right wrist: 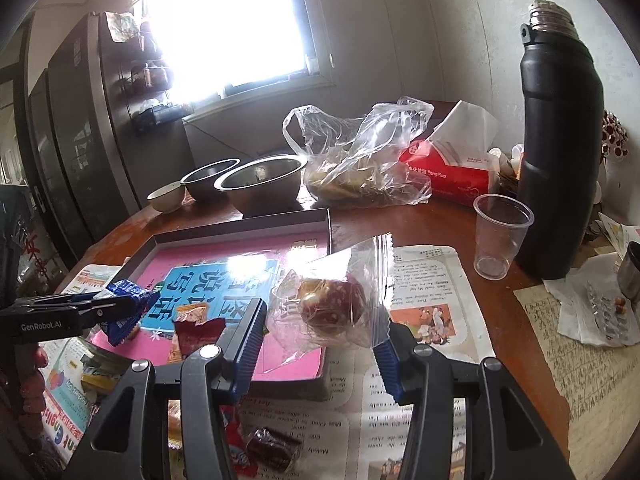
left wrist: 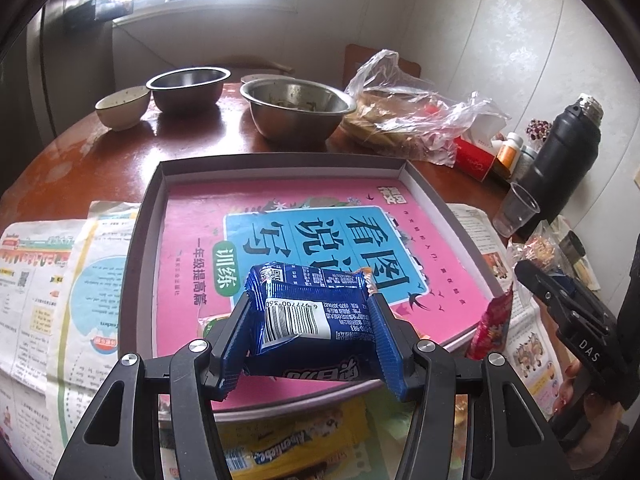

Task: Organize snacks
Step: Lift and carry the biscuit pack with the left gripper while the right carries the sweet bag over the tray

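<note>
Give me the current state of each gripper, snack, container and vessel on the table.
left gripper: shut on blue snack packet, above the tray
right gripper: shut on clear snack bag
tray: open, pink-lined, small snacks at its near edge
plastic cup: upright, empty
black flask: upright, cap off
steel bowls: upright

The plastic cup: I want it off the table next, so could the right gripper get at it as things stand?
Probably not yet. The cup stands uncovered on the table beside the black flask, but the right gripper is shut on a clear snack bag, so that needs setting down first.
</note>
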`<state>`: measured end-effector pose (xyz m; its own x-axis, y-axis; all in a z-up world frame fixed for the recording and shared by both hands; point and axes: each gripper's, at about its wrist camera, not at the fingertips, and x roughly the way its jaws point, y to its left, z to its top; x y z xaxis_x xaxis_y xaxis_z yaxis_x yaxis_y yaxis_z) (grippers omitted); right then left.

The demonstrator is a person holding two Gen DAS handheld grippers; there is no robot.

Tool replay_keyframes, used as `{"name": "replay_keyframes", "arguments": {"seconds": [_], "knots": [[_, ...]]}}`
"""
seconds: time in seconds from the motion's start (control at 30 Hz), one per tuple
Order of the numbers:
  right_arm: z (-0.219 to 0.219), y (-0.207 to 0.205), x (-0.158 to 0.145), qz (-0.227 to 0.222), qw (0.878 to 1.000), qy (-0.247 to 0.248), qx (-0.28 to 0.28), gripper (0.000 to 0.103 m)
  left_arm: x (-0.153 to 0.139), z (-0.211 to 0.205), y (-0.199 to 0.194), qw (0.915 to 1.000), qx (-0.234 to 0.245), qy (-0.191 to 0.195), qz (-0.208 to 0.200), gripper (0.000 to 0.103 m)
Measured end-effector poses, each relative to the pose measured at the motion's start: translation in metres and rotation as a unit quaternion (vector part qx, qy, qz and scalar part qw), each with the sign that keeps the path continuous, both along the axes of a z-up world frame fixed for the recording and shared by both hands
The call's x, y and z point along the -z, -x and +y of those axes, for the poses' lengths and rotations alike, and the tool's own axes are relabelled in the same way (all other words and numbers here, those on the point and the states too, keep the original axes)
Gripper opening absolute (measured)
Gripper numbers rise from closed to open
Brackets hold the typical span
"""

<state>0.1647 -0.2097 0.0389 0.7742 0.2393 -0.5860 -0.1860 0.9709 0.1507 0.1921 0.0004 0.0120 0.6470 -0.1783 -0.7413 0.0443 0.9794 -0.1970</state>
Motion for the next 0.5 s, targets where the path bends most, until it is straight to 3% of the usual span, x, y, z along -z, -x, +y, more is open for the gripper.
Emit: {"name": "replay_keyframes", "arguments": {"seconds": [0.5], "knots": [[0.023, -0.020, 0.012, 0.022, 0.999, 0.021, -0.025, 0.051, 0.010, 0.000, -0.008, 0.9999, 0.004, -0.007, 0.009, 0.058]]}}
